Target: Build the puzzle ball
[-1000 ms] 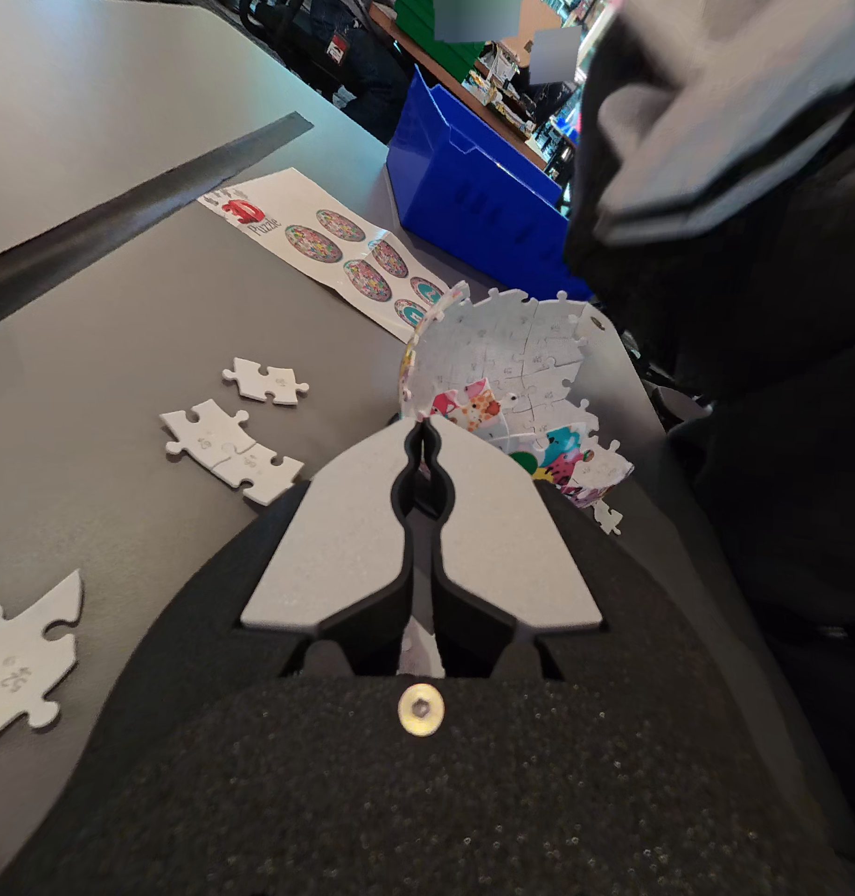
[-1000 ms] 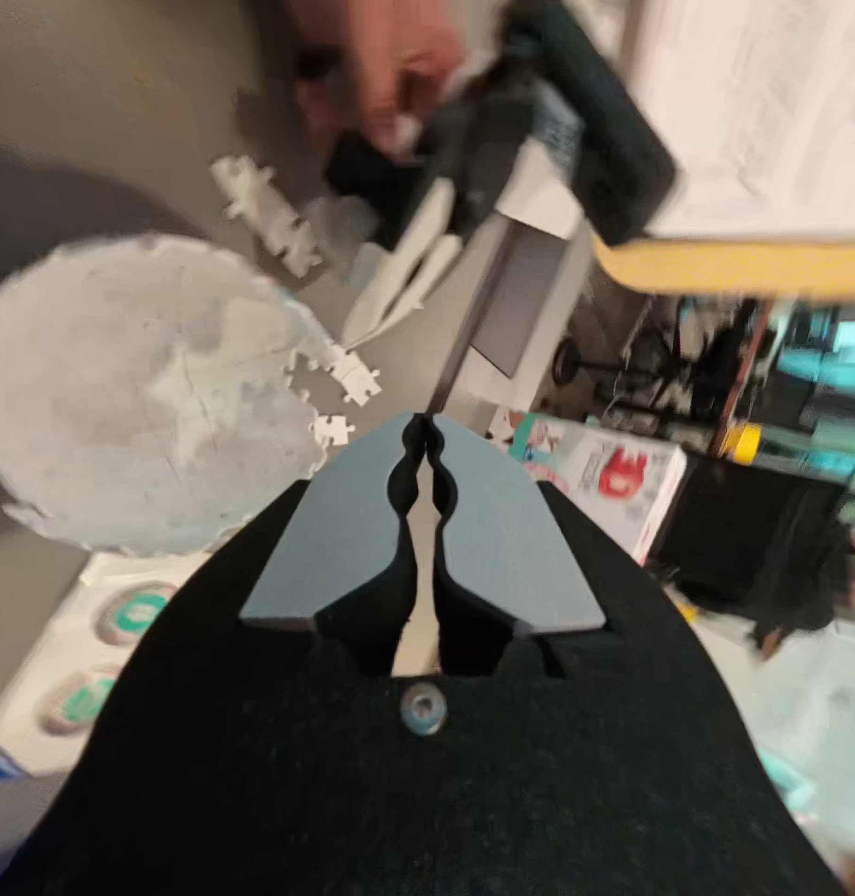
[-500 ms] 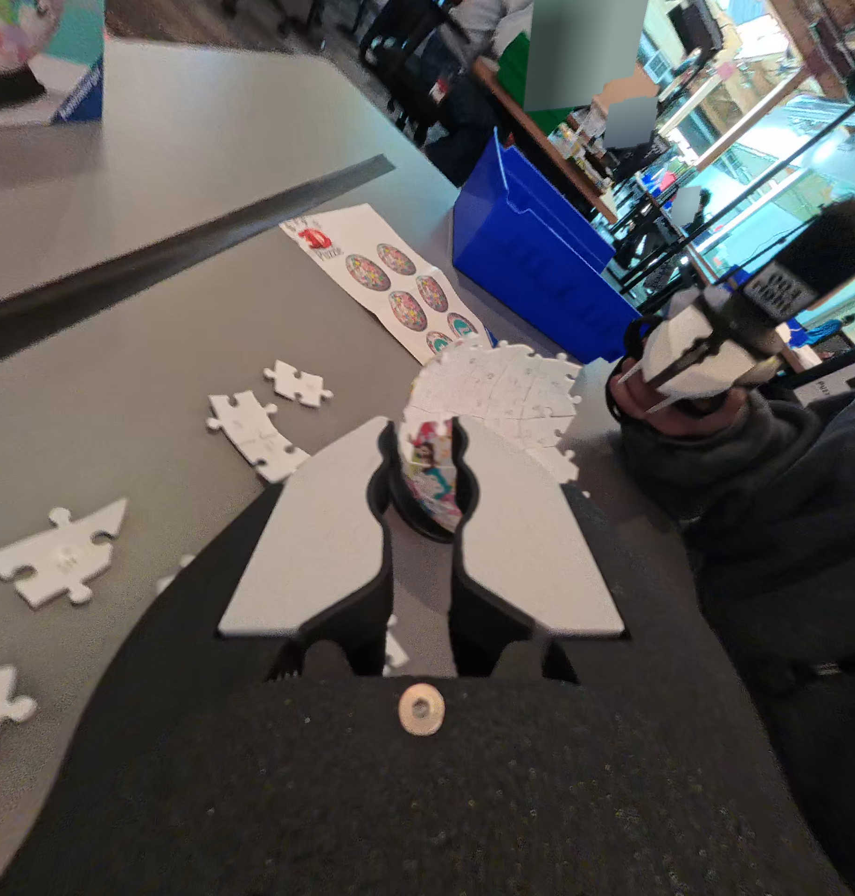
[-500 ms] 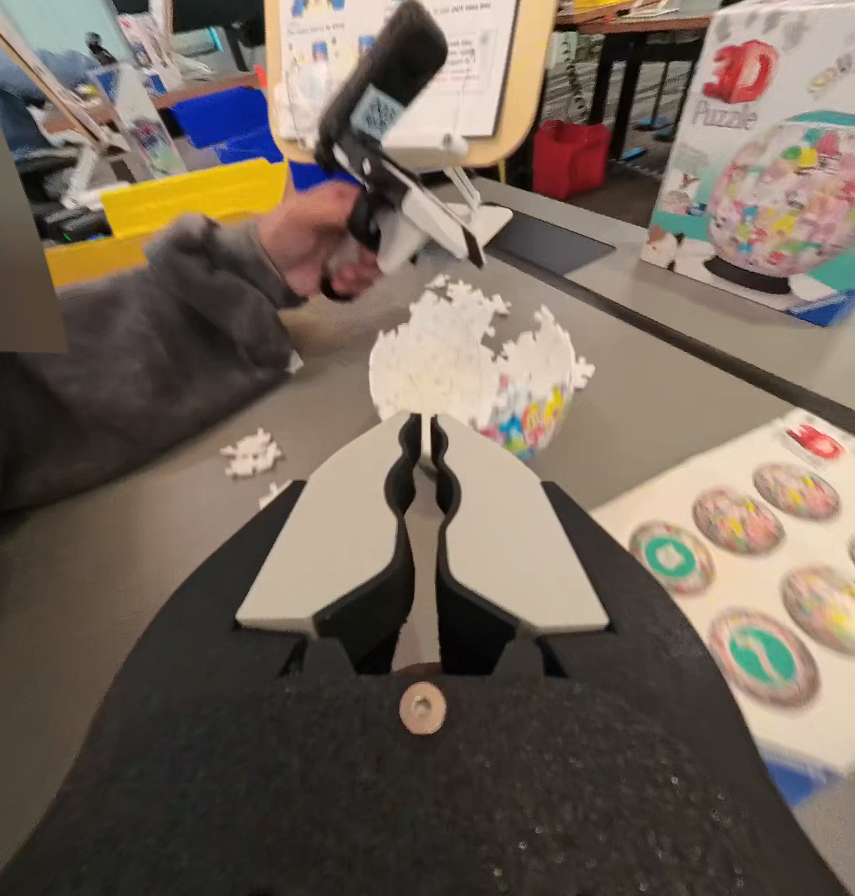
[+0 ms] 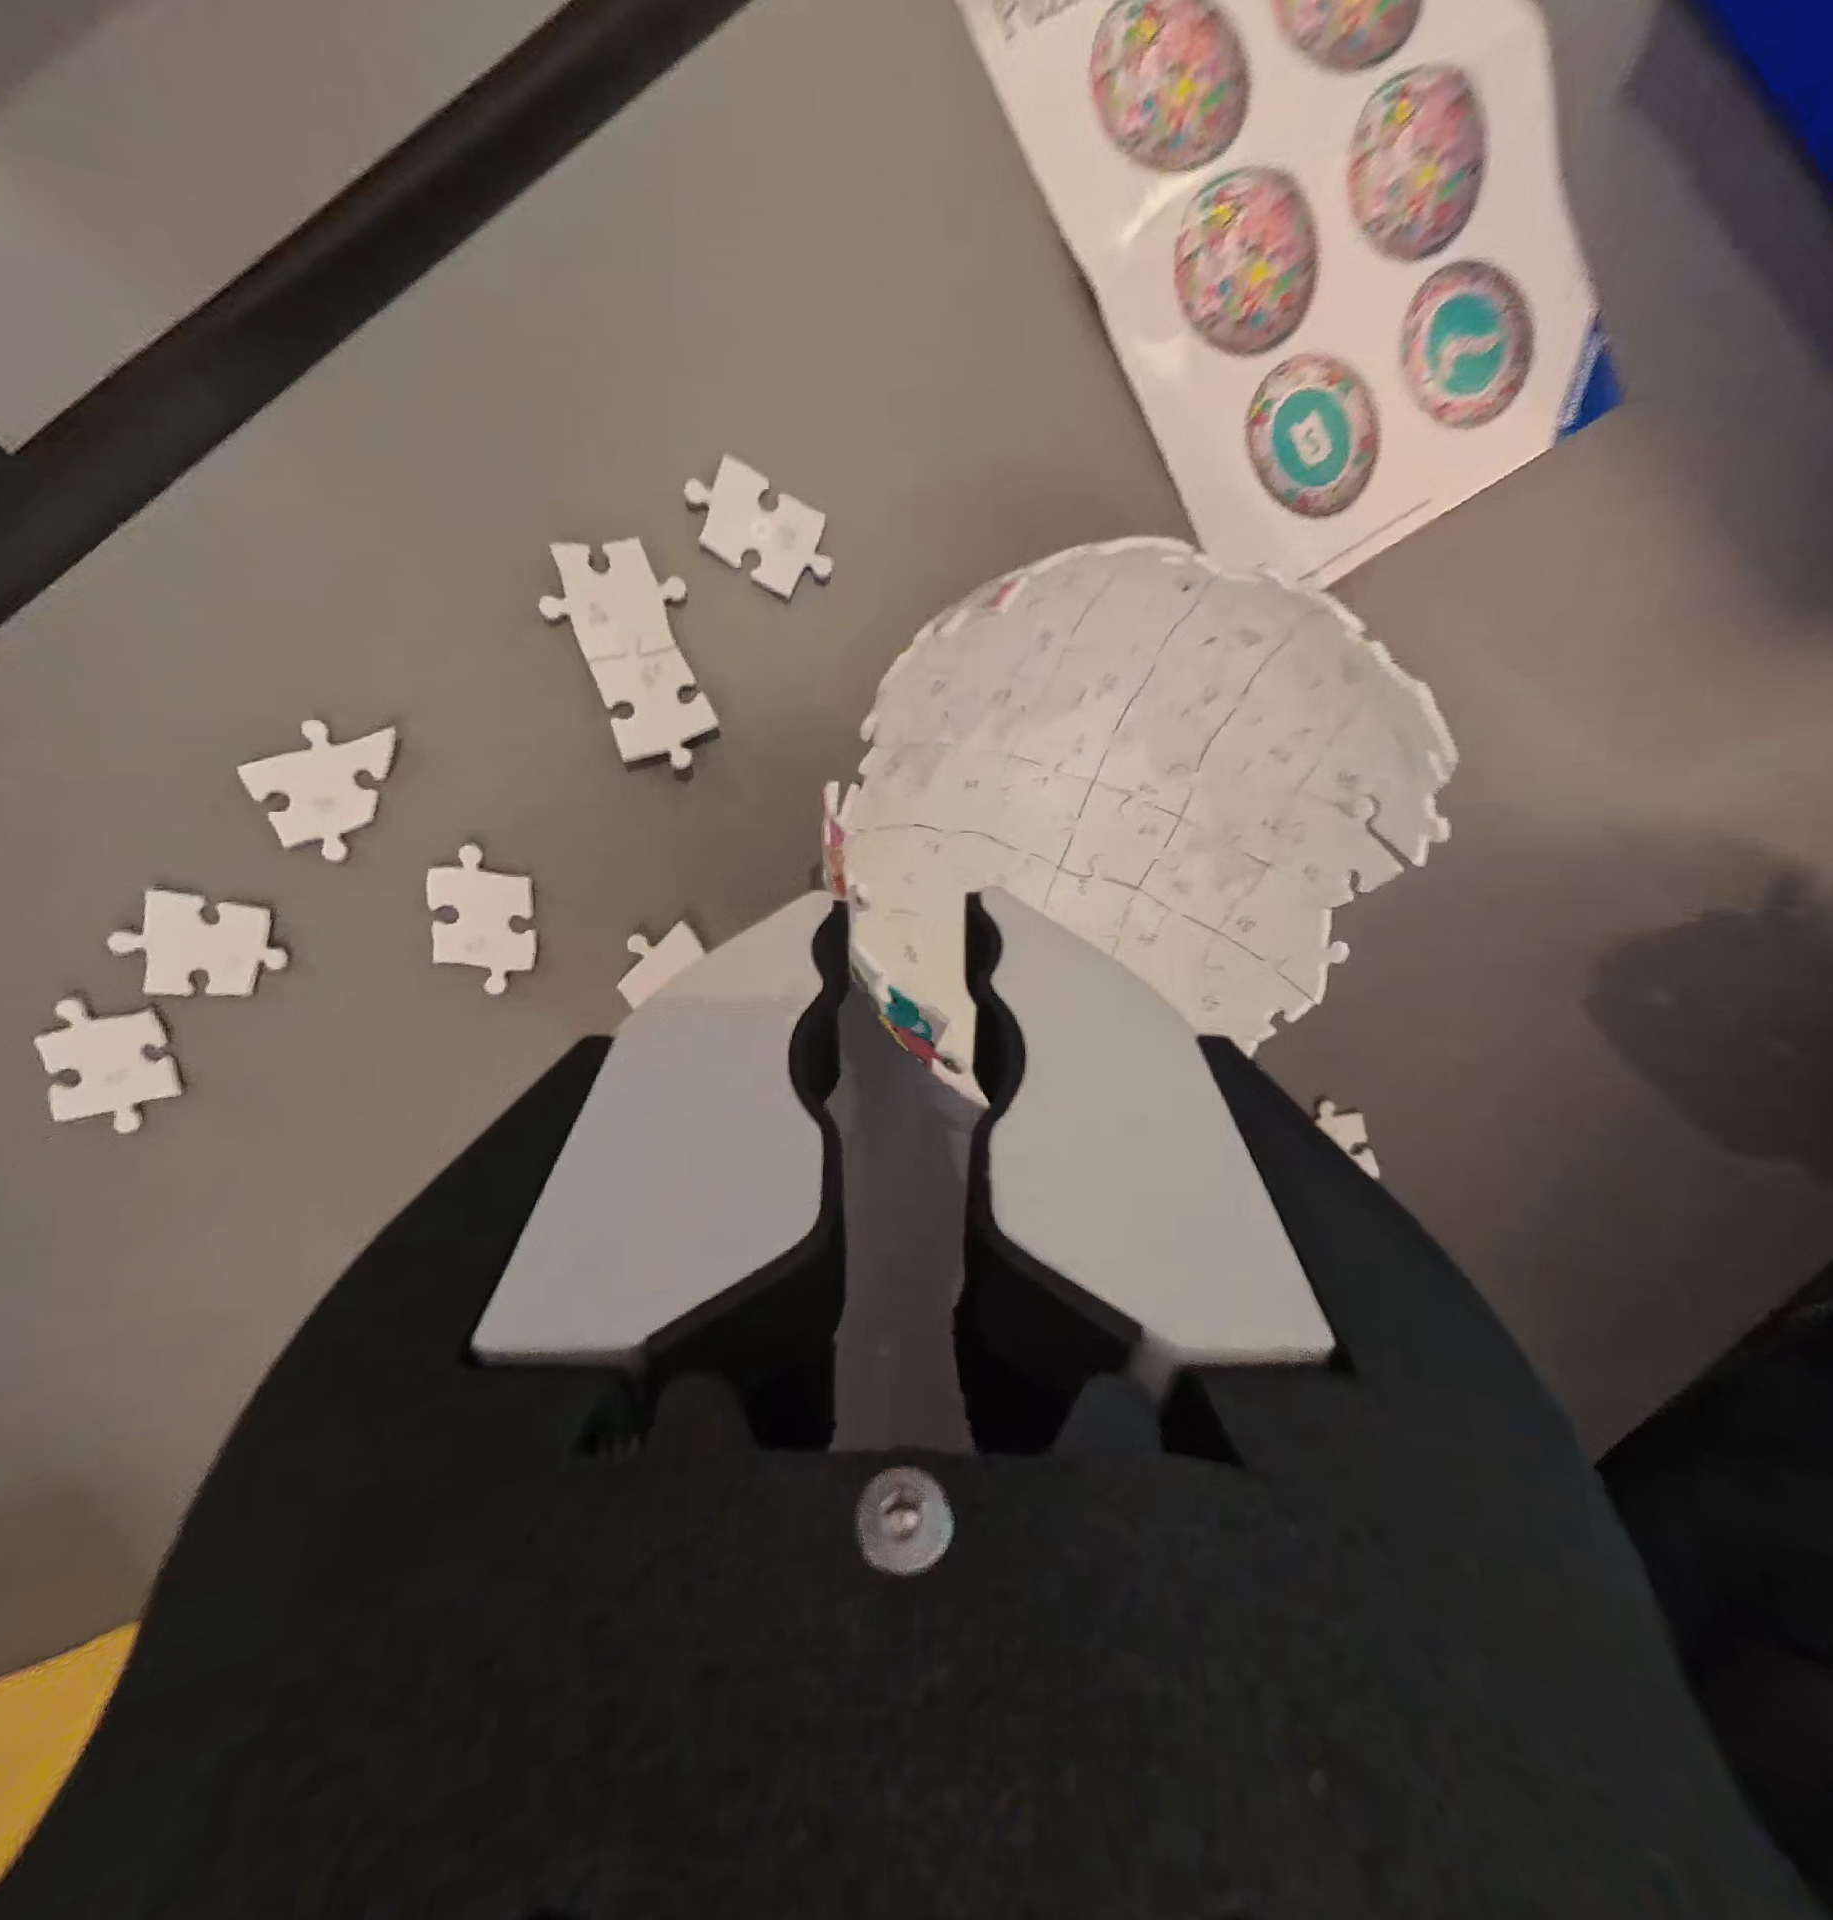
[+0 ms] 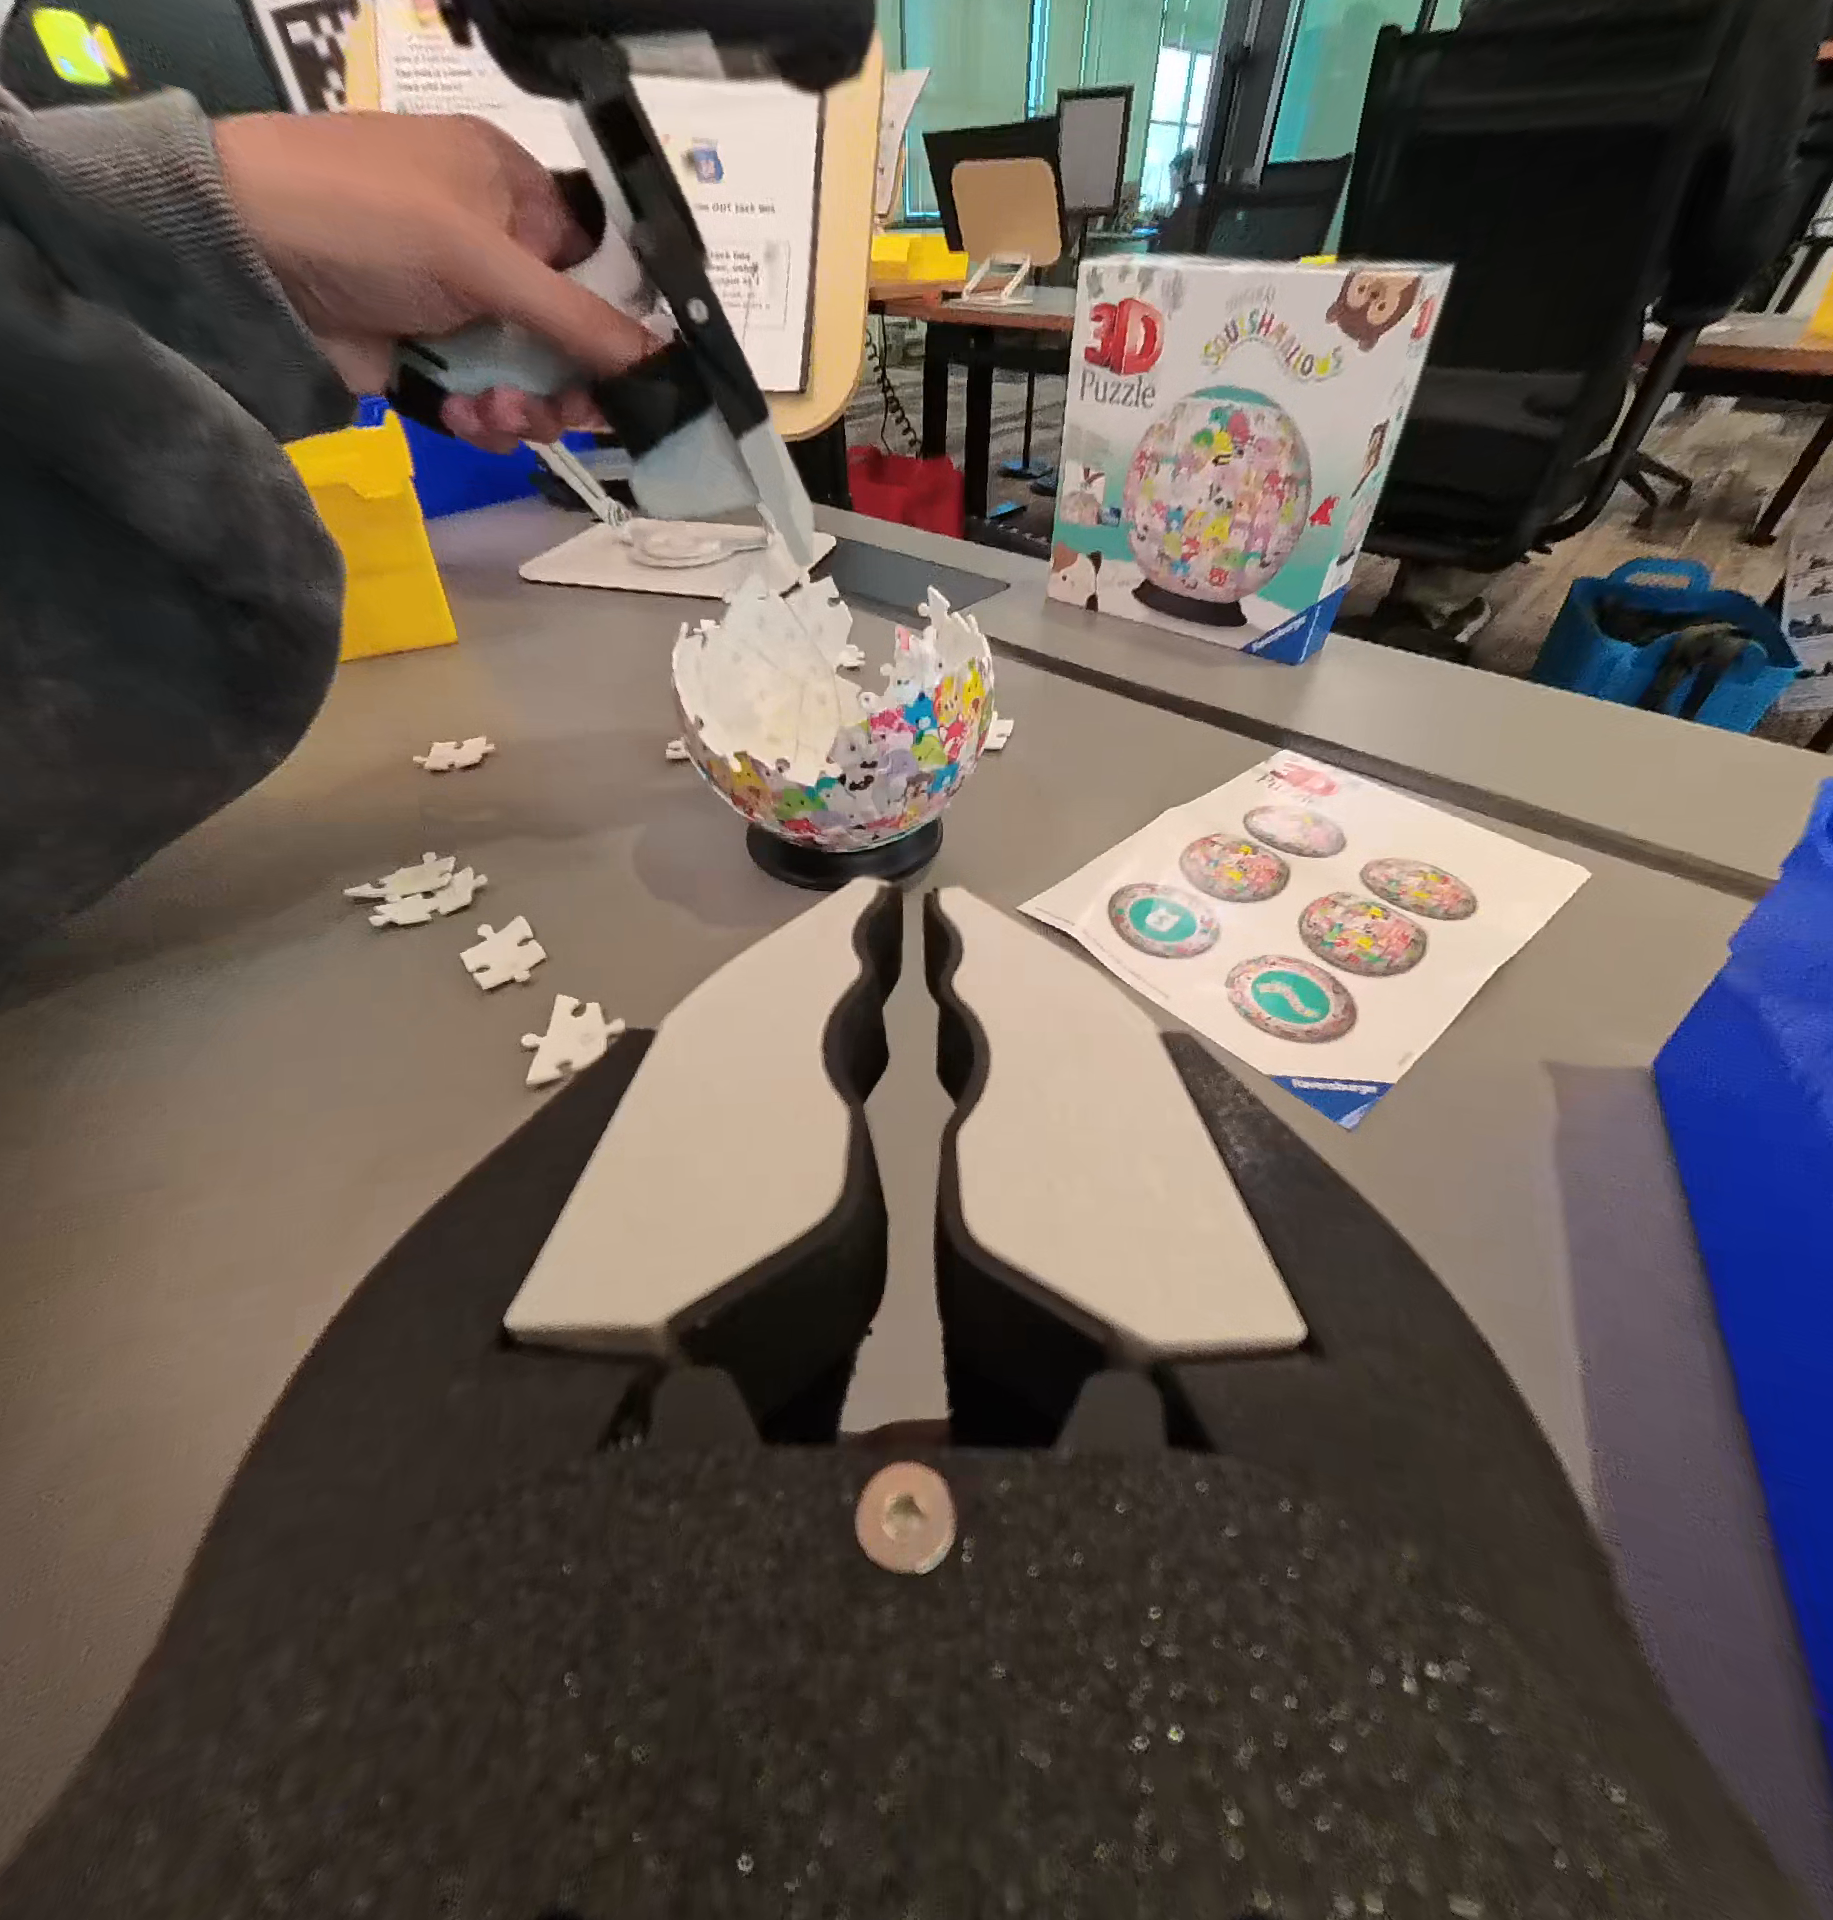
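On the grey desk (image 6: 216, 1143), only your right view shows the black stand (image 6: 844, 857) under the half-built puzzle ball (image 5: 1120, 790); your left tool (image 5: 904, 920) straddles its rim, jaws narrowly parted; right tool (image 6: 912, 896) nearly closed, empty.

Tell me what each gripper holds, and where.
Nothing is clamped. The left gripper has its fingers open astride the rim of the puzzle ball; the right gripper is shut, empty.
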A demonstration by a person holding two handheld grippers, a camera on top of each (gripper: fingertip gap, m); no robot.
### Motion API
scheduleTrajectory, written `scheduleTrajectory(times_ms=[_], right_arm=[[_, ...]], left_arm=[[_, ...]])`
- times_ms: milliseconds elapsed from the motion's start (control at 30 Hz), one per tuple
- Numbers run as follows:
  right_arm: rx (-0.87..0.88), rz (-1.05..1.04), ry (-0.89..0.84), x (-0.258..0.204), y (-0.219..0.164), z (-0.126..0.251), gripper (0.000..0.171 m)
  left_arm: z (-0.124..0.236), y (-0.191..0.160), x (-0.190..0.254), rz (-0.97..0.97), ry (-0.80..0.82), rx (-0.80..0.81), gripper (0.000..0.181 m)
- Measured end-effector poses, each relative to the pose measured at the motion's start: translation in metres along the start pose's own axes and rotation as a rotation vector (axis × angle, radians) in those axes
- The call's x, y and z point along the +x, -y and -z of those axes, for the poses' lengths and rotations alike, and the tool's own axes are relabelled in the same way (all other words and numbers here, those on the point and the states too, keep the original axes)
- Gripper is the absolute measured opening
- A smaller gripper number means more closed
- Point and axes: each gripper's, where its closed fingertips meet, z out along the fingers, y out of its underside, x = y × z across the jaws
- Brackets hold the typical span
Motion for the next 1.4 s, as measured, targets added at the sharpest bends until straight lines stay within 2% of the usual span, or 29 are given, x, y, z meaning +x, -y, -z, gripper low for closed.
scheduleTrajectory(times_ms=[233, 433, 933, 1400], right_arm=[[0.014, -0.026, 0.019, 0.002, 0.001, 0.006, 0.003], [0.015, -0.039, 0.036, 0.001, 0.002, 0.006, 0.003], [-0.009, -0.023, 0.057, -0.006, -0.003, 0.001, 0.004], [-0.023, -0.029, 0.077, -0.009, -0.006, -0.001, 0.004]], left_arm=[[-0.012, -0.008, -0.011, -0.032, 0.14, -0.154, 0.009], [-0.018, -0.009, -0.014, -0.068, 0.195, -0.209, 0.004], [-0.018, -0.007, -0.018, -0.21, 0.366, -0.247, 0.002], [-0.017, -0.003, -0.02, -0.216, 0.407, -0.229, 0.002]])
